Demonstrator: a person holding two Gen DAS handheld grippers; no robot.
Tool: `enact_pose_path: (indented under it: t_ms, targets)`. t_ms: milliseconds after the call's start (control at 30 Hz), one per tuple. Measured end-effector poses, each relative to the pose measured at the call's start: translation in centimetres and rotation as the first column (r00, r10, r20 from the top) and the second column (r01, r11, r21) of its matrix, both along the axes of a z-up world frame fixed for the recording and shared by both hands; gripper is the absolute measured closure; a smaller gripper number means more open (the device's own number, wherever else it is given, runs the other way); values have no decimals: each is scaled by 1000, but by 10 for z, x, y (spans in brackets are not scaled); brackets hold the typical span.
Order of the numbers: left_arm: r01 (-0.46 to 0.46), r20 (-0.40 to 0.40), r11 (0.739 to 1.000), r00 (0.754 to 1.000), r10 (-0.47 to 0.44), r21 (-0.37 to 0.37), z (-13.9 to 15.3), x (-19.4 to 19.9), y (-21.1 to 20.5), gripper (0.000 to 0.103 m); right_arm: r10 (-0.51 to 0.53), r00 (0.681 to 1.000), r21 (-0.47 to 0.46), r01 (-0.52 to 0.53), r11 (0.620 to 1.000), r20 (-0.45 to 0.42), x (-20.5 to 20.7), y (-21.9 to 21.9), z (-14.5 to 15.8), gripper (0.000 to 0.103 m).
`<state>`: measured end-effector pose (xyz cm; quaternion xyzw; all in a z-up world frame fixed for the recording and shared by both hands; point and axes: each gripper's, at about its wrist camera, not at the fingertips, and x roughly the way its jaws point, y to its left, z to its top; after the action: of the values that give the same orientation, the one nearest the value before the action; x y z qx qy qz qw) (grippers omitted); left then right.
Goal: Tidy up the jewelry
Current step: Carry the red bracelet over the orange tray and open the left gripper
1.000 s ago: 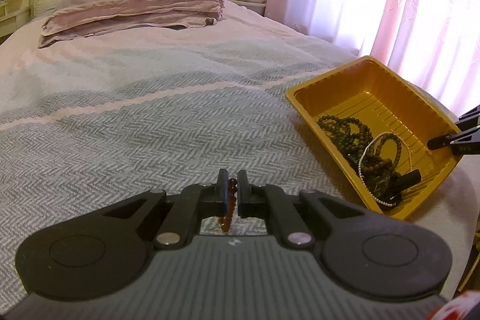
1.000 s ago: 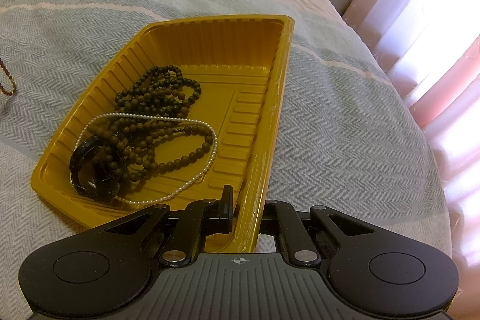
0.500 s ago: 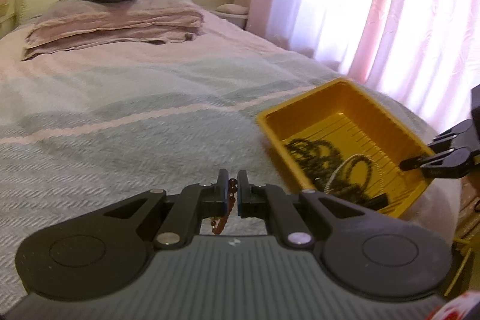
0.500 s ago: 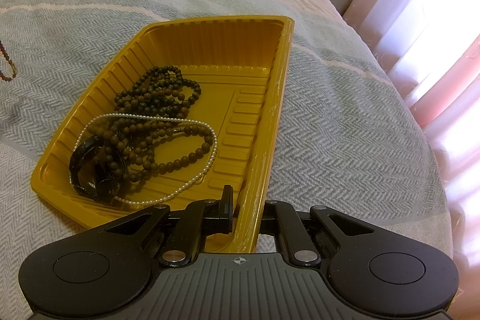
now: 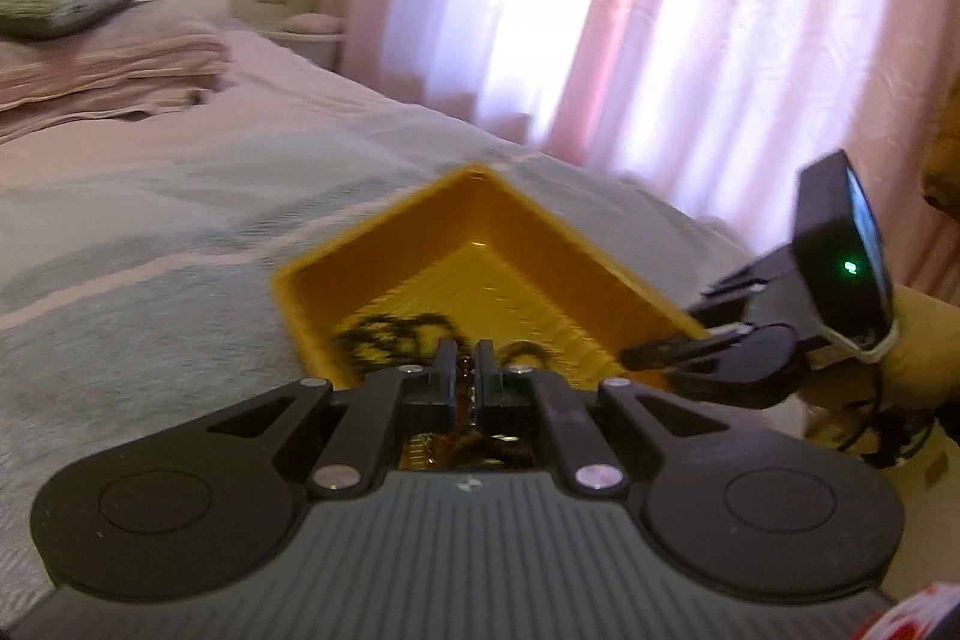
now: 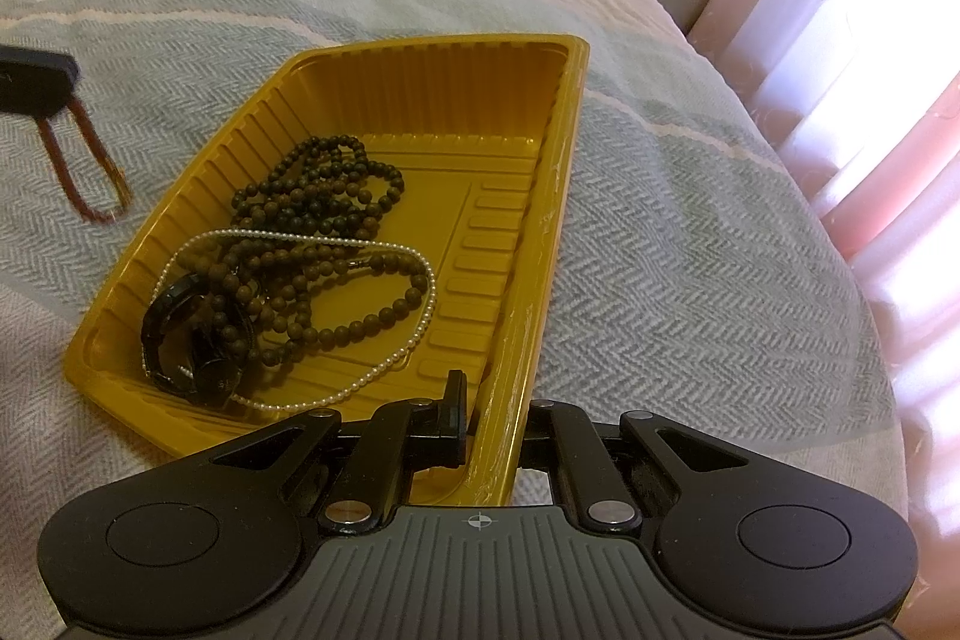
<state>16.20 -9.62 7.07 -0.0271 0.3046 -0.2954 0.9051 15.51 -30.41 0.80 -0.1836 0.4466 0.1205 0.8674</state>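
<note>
The left gripper (image 5: 463,370) has its fingers (image 5: 445,376) pinched nearly together on a reddish-brown bead bracelet (image 6: 90,166), whose loop dangles above the bed (image 6: 660,244) just beside the yellow tray (image 6: 420,100). The right gripper (image 6: 492,421) clamps the tray's near rim between narrow fingers. Dark bead strands (image 6: 318,196), a pearl string (image 6: 396,358) and a black watch (image 6: 192,340) lie in the tray.

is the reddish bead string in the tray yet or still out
Out. The reddish bead string hangs from the left gripper, clamped between its fingers, over the bedspread beside the yellow tray.
</note>
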Motion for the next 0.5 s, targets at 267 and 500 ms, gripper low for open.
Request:
enact_pose_path:
  t_ms: [267,500]
  targets:
    - [116,-52,993,992,-114,19,-16,6,-42,99,2,1000,4,-2,1000,5,-1,-1,0,95]
    - [104,-117,994,988,-100,34,-39,12,-42,99,2,1000,9,-2,1000,4,-1,-1,-1,95]
